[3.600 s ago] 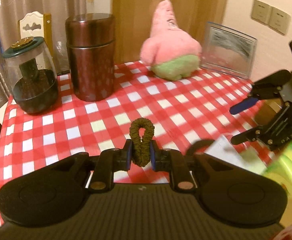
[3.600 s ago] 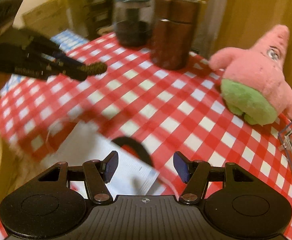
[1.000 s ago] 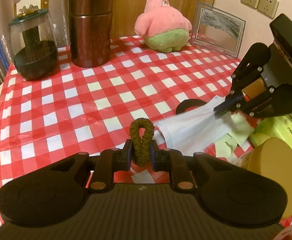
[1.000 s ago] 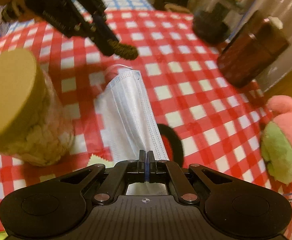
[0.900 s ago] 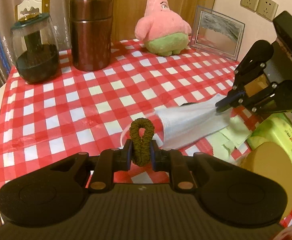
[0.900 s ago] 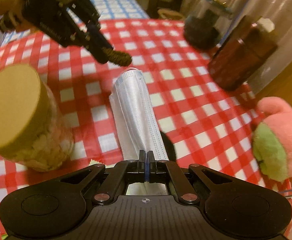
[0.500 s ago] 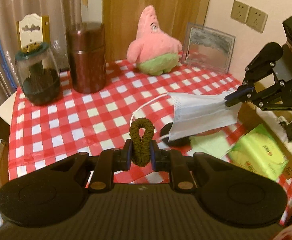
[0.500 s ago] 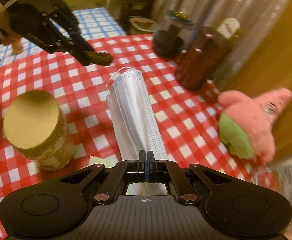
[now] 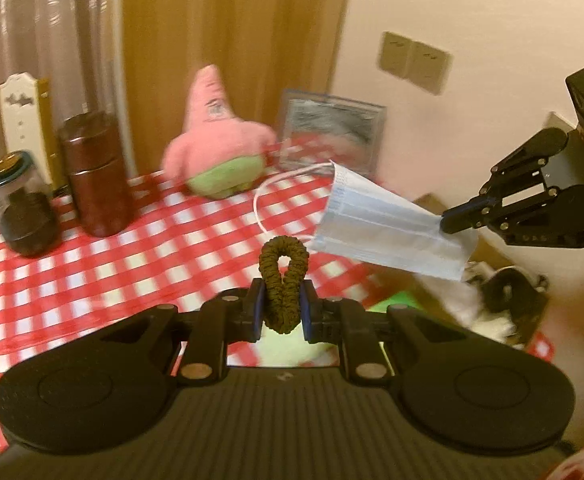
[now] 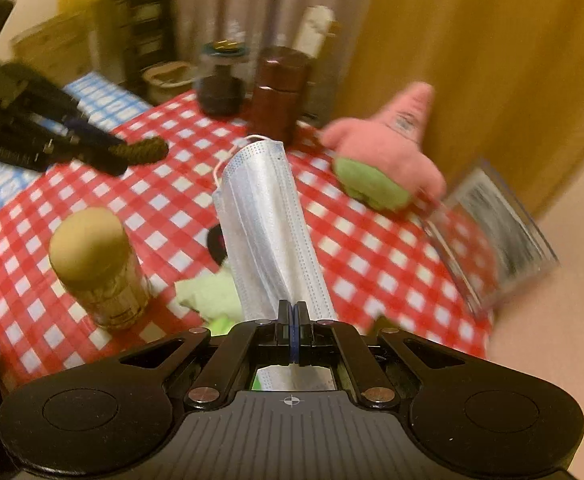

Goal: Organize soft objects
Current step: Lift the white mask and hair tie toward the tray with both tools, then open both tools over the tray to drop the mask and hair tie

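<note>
Olive-green and ribbed, the hair tie (image 9: 283, 280) stands pinched between our left gripper (image 9: 279, 309)'s jaws, its loop rising above the fingertips while the lower end hangs just below them. We hold that gripper in the air above the red-and-white checked tablecloth (image 9: 131, 256). Our right gripper (image 10: 293, 322) has its jaws pressed together on one end of a pale blue face mask (image 10: 265, 224), which stretches away from the fingers and hangs free over the table; one white ear loop (image 9: 275, 184) curls out from its far edge. From the left wrist view we see the mask (image 9: 384, 226) held up to the right of the hair tie, just beyond it, with the right gripper (image 9: 458, 212) gripping its corner. From the right wrist view the left gripper (image 10: 131, 154) reaches in from the left, well apart from the mask, with the hair tie (image 10: 145, 149) at its tip. On the table we see a pink star plush (image 9: 215, 148) with green shorts at the far side, a clear picture stand (image 9: 332, 132) just beside it, a dark brown canister (image 9: 95, 176), a glass jar with a dark lid (image 9: 21, 204), a jar with a tan lid (image 10: 95, 264), and a light green cloth (image 10: 211, 294) lying under the mask. Both views are blurred.
</note>
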Demonstrator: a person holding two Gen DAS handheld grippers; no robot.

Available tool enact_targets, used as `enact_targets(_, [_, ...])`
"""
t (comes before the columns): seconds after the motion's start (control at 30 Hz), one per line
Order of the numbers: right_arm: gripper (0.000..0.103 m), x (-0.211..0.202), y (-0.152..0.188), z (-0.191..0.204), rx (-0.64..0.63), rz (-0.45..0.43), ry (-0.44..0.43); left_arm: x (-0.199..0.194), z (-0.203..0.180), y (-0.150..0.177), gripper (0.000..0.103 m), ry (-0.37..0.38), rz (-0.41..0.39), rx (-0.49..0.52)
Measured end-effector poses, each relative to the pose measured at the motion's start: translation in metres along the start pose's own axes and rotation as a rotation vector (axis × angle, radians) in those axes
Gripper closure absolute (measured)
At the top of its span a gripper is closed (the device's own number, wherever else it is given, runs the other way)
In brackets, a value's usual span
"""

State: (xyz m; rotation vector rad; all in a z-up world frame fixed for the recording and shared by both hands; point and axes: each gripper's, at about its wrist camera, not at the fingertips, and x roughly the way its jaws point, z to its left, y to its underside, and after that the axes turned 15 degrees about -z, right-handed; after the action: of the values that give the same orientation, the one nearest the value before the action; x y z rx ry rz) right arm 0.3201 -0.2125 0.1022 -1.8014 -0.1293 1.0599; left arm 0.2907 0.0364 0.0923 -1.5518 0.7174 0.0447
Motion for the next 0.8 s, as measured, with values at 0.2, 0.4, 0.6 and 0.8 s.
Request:
enact_targets(0.2, [0.103, -0.06, 0.023, -0.027, 0.143, 0.008, 0.109, 0.01, -0.055, -0.001, 0.087, 0.078, -0.004, -0.01])
enact_targets(0.4, [0.103, -0.101, 0.054, -0.055, 0.258, 0.037, 0.221, 0.028, -0.105, 0.0, 0.087, 0.136, 0.001, -0.021])
enact_targets(0.6, [0.103, -0.119, 0.091, -0.075, 0.326, 0.07, 0.305, 0.05, -0.147, 0.005, 0.087, 0.16, 0.014, -0.035])
enact_targets(0.8, [0.103, -0.114, 0.12, -0.086, 0.38, 0.089, 0.333, 0.081, -0.172, 0.018, 0.087, 0.145, 0.037, -0.061])
